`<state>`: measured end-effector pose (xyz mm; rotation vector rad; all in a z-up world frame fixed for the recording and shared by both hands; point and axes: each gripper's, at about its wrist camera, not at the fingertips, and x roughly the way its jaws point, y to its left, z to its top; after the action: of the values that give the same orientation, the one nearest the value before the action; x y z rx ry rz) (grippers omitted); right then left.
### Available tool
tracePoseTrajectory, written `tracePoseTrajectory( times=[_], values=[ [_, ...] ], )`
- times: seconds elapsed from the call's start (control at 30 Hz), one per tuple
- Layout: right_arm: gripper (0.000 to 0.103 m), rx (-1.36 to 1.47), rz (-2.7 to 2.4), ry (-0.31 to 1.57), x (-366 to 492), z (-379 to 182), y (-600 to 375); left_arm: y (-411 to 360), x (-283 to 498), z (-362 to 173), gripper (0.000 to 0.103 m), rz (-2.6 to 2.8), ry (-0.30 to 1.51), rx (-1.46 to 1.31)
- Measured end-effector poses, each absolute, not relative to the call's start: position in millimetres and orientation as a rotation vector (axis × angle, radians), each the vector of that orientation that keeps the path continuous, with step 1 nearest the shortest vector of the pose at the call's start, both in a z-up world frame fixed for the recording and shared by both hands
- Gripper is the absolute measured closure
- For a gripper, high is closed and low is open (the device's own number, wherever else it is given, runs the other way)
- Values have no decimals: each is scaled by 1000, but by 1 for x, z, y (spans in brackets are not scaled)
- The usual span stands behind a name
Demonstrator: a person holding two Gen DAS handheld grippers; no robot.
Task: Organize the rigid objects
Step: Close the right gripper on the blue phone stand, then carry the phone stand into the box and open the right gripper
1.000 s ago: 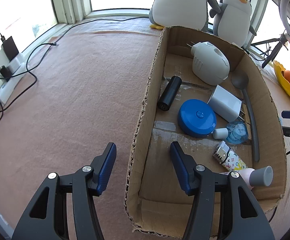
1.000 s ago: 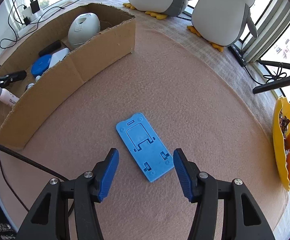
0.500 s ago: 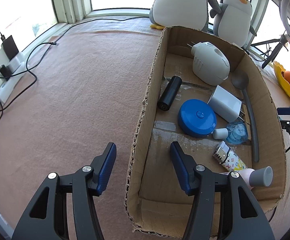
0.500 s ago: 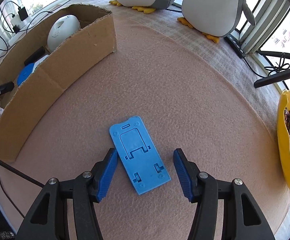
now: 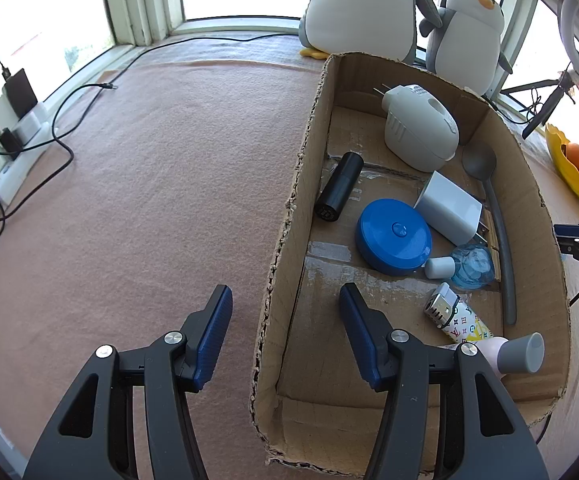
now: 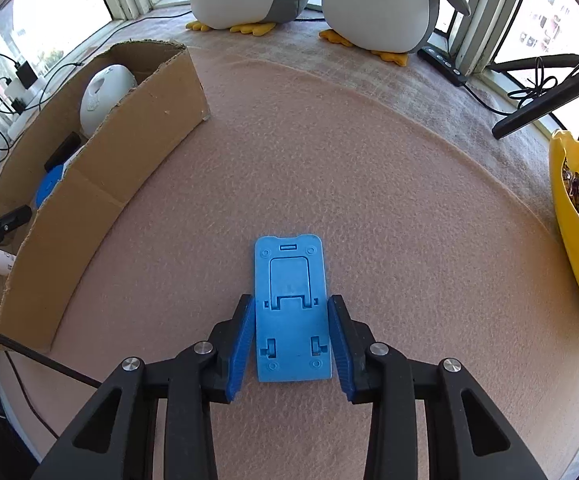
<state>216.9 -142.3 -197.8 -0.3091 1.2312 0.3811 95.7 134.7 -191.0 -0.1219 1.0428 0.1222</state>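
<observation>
only the right wrist view shows us the blue phone stand (image 6: 291, 312) lying flat on the pink desk (image 6: 369, 200), between the closing pads of the right tool (image 6: 292, 344), which look just beside its edges. the left wrist view shows the cardboard box (image 5: 529, 208) (blue disc (image 5: 393, 236) inside); the left tool (image 5: 285, 320) straddles its near wall with its pads apart, gripping nothing.

A pinkish felt-covered worktop (image 6: 369, 200) carries a cardboard box (image 6: 129, 132) at left, a flat blue phone stand (image 6: 291, 312) near the middle, two plush penguins (image 6: 377, 4) far, and a yellow fruit tray (image 6: 569, 224) at right.
</observation>
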Motion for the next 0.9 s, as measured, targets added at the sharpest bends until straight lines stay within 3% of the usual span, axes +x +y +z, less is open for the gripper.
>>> tracePoseTrajectory(
  times=[0.9],
  values=[
    [70,-112,554,1038,189,-115,-42,133,96,-191,46,122,1042,-120]
  ],
)
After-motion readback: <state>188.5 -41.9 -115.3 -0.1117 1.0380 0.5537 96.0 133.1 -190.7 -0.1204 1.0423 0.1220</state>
